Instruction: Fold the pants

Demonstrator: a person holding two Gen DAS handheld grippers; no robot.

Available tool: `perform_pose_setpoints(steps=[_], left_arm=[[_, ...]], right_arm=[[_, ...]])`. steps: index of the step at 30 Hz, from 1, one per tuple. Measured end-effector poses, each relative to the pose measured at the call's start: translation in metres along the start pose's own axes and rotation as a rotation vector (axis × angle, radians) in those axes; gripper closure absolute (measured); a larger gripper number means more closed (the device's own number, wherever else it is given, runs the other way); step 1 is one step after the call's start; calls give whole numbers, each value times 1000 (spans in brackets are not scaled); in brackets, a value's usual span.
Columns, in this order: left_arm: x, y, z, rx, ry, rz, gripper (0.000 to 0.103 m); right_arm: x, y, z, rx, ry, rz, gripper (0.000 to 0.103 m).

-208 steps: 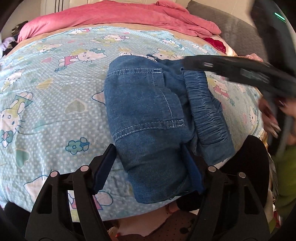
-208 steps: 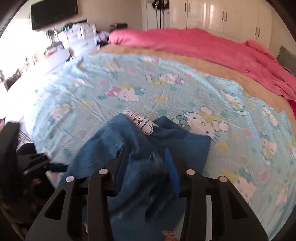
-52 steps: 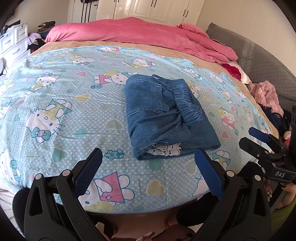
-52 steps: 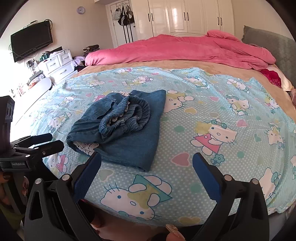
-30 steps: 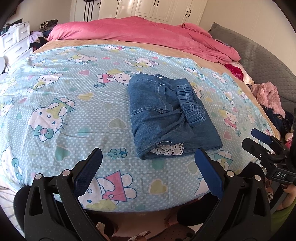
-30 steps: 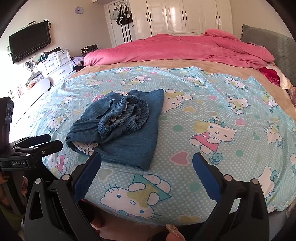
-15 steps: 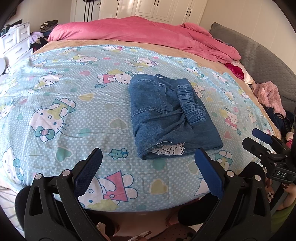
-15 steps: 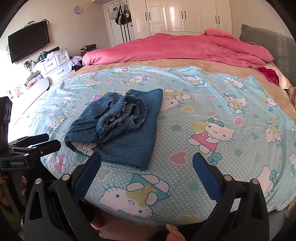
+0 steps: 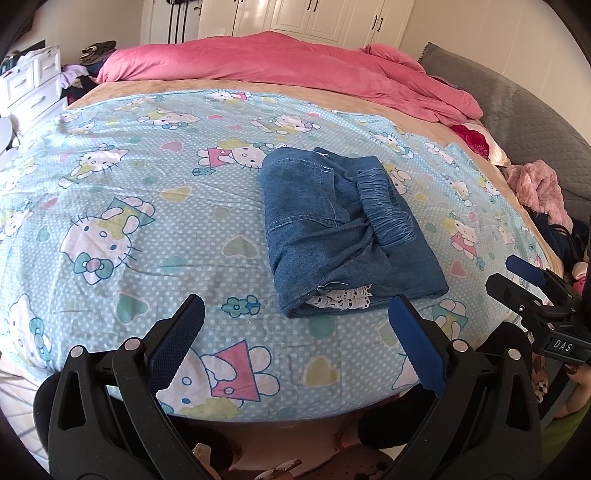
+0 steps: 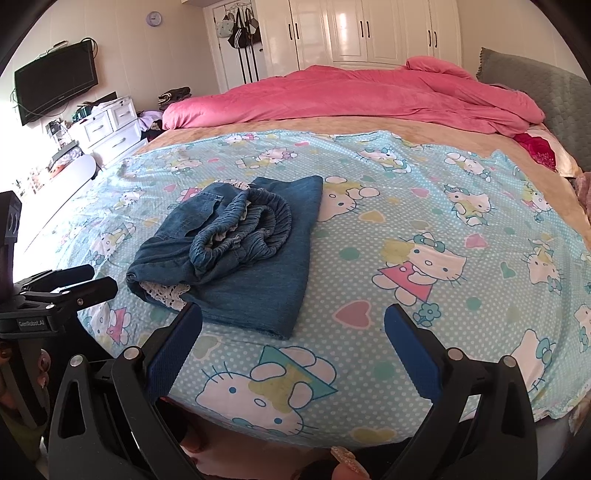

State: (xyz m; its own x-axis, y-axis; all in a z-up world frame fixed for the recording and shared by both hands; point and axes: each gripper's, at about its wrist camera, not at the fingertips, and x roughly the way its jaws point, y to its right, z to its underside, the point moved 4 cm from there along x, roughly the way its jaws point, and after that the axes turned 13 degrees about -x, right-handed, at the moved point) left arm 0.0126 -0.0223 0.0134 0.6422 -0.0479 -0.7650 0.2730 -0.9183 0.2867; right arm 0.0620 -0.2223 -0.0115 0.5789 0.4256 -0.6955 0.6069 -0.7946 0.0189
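Observation:
The blue denim pants (image 9: 332, 221) lie folded in a compact bundle on the cartoon-cat bedsheet (image 9: 129, 206), elastic waistband on top and white lace trim poking out at the near end. In the right wrist view the same pants (image 10: 236, 251) sit left of centre. My left gripper (image 9: 295, 332) hangs open just short of the bundle's near edge, holding nothing. My right gripper (image 10: 291, 343) is open too, off the bundle's near right corner, empty. Each gripper shows at the other view's side edge: the right gripper (image 9: 524, 280) and the left gripper (image 10: 74, 284).
A pink duvet (image 9: 295, 70) is heaped across the far end of the bed. Grey quilted cushion (image 9: 517, 122) and a pink fluffy garment (image 9: 535, 188) lie at the right. White drawers (image 10: 107, 125), a wall TV (image 10: 55, 81) and wardrobes (image 10: 369, 29) stand beyond the bed.
Since 6.9 s ago both grippers let go of the pants and pulled back off the bed edge. Over the last second the views barely shift.

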Motion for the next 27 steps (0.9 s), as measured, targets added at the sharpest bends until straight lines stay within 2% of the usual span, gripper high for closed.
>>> perform_pose_setpoints(steps=[21,27], left_arm=[[-2,-2,1,4,-3,-6,9],[-2,-4,4,17,-15,31,9]], right_arm=[[1,0,2,6,-11,18,4],[4,0,3,6,-22,27,4]])
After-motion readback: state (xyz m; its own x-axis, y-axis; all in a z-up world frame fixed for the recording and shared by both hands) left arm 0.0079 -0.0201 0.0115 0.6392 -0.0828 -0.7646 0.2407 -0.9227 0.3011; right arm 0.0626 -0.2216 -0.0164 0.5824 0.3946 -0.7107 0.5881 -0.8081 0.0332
